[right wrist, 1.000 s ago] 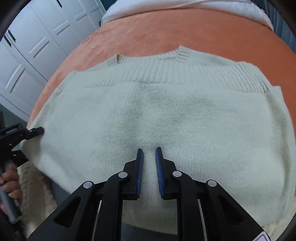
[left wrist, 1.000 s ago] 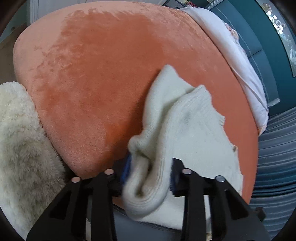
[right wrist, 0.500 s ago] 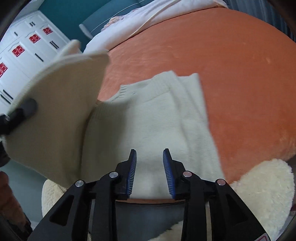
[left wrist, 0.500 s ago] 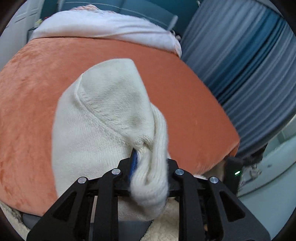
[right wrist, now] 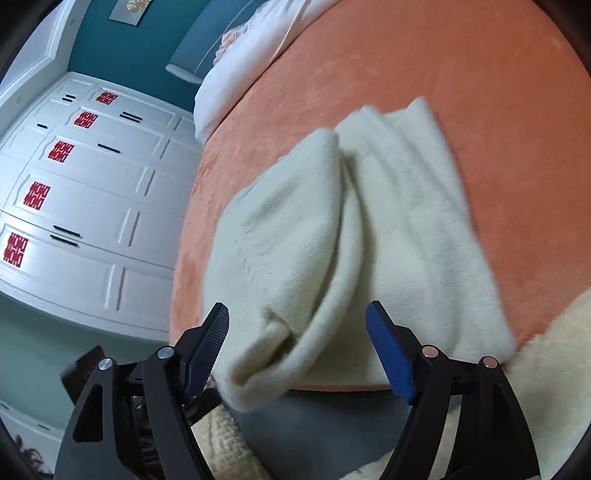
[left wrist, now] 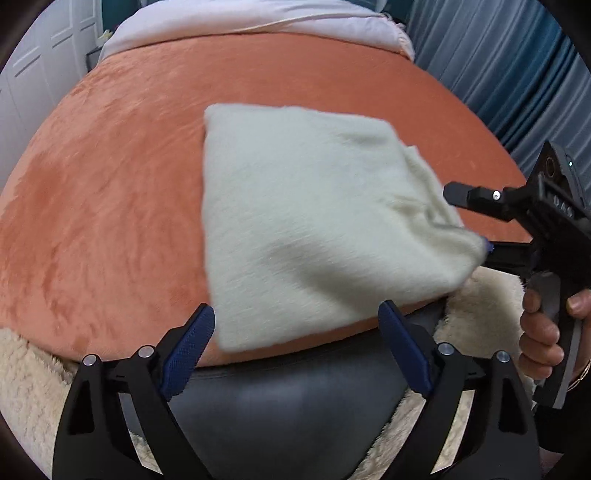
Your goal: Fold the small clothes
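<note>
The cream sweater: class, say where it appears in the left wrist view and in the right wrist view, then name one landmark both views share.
Left wrist view: the cream sweater lies folded in the centre, on the orange bedspread, beyond the open left gripper.
Right wrist view: it fills the centre, its near fold between the fingers of the open right gripper.
Shared landmark: the white bedding at the bed's far end.

Both tongs have just opened, releasing the folded-over sweater.

sweater motion-blurred, wardrobe edge-cropped
</note>
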Demonstrator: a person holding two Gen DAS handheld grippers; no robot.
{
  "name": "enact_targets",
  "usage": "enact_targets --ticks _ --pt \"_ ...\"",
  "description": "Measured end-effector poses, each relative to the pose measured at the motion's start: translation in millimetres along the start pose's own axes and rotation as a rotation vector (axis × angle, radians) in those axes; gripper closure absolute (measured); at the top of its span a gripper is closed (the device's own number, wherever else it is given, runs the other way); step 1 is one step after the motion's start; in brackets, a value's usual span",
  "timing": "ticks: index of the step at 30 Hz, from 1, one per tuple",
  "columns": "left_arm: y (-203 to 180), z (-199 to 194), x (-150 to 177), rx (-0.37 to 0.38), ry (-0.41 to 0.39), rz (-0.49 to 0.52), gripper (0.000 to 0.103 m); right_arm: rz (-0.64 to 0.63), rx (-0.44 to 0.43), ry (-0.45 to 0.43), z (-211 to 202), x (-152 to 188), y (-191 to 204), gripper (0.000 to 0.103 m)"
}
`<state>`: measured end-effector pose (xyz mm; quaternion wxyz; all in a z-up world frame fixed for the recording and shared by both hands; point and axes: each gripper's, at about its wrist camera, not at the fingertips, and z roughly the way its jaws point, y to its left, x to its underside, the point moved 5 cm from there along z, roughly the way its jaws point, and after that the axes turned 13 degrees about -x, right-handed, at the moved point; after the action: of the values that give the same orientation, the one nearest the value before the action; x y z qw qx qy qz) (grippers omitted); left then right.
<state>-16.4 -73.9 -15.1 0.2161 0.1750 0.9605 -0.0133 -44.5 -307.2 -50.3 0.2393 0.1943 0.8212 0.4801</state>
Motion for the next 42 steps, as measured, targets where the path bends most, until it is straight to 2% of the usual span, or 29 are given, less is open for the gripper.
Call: enact_targets --ticks 2,3,4,5,6,7,8,10,12,14,16,17,19,22,25,27,29,30,31,33,35,37,39,42 --pt "4.0 12.0 10.7 -0.038 0.039 0.024 0.016 0.028 -0.004 0.053 25.5 0.7 1.3 0.028" --pt "3.7 14.8 15.6 -0.043 0.053 0.044 0.017 0.013 0.03 0.061 35.4 -0.9 3.5 0.045" --pt "1.1 19.5 18.4 -0.042 0.067 0.065 0.023 -0.038 0.08 0.064 42.7 -4.2 10.6 0.064" --pt "-1.8 22.2 21.4 -0.037 0.081 0.083 0.032 -0.091 0.127 0.06 44.5 -7.9 19.1 0.076" --pt "-5.2 24.1 22.6 -0.036 0.09 0.099 0.033 -0.138 0.115 0.03 38.8 -13.9 35.4 0.079" --pt "-7.5 24.1 22.2 -0.04 0.086 0.11 0.035 -0.169 0.064 -0.012 27.6 -18.0 50.8 0.08" --pt "-8.7 23.1 22.7 -0.03 0.078 0.113 0.048 -0.207 0.019 -0.048 14.4 -23.2 69.5 0.082" --pt "-7.0 22.3 22.8 -0.017 0.068 0.083 0.065 -0.29 0.011 -0.113 -10.5 -30.0 95.8 0.082" --pt "-6.6 27.2 19.8 0.033 0.08 0.026 0.073 -0.339 0.054 -0.157 -28.2 -33.8 94.9 0.082" --pt "-11.0 37.0 17.1 0.034 0.109 0.014 0.076 -0.329 0.222 -0.12 -24.5 -39.4 50.2 0.081" --pt "-18.0 44.8 18.1 0.026 0.126 0.037 0.076 -0.26 0.414 -0.017 -4.1 -36.8 -14.9 0.081" --pt "-21.5 45.4 18.9 0.015 0.13 0.053 0.077 -0.235 0.432 -0.007 0.0 -32.1 -31.4 0.08" --pt "-23.2 40.2 18.7 -0.019 0.118 0.075 0.077 -0.219 0.38 -0.052 -6.4 -32.2 -27.1 0.079" --pt "-20.6 20.5 15.0 -0.007 0.094 0.069 0.076 -0.203 0.351 -0.071 -9.6 -37.4 -20.7 0.078" --pt "-17.3 3.7 11.3 -0.011 0.094 0.072 0.075 -0.195 0.359 -0.064 -16.0 -36.6 -22.9 0.074" --pt "-16.0 -5.8 8.4 -0.019 0.096 0.073 0.075 -0.194 0.362 -0.087 -27.7 -36.2 -19.5 0.066" --pt "-17.3 -16.7 4.7 -0.011 0.092 0.064 0.074 -0.215 0.388 -0.115 -50.3 -30.1 -20.7 0.062" --pt "-19.4 -25.6 0.5 -0.011 0.068 0.064 0.072 -0.224 0.4 -0.123 -55.4 -29.0 -14.9 0.062" --pt "-19.7 -31.8 -3.7 -0.019 0.037 0.067 0.065 -0.244 0.416 -0.139 -62.0 -29.9 -8.0 0.062" --pt "-21.9 -42.9 -16.6 -0.029 -0.018 0.076 0.063 -0.298 0.401 -0.146 -68.9 -30.2 10.8 0.063" --pt "-29.2 -47.3 -28.5 -0.03 -0.042 0.079 0.063 -0.338 0.373 -0.152 -73.0 -28.2 27.3 0.065" --pt "-33.5 -40.7 -37.7 -0.047 -0.04 0.076 0.063 -0.362 0.334 -0.127 -66.4 -23.0 42.0 0.066" --pt "-36.8 -28.5 -45.6 -0.048 -0.026 0.073 0.063 -0.367 0.335 -0.064 -52.1 -13.9 41.2 0.067" --pt "-44.6 -13.2 -47.6 -0.071 -0.006 0.094 0.063 -0.329 0.451 0.06 -21.6 7.3 4.8 0.07"
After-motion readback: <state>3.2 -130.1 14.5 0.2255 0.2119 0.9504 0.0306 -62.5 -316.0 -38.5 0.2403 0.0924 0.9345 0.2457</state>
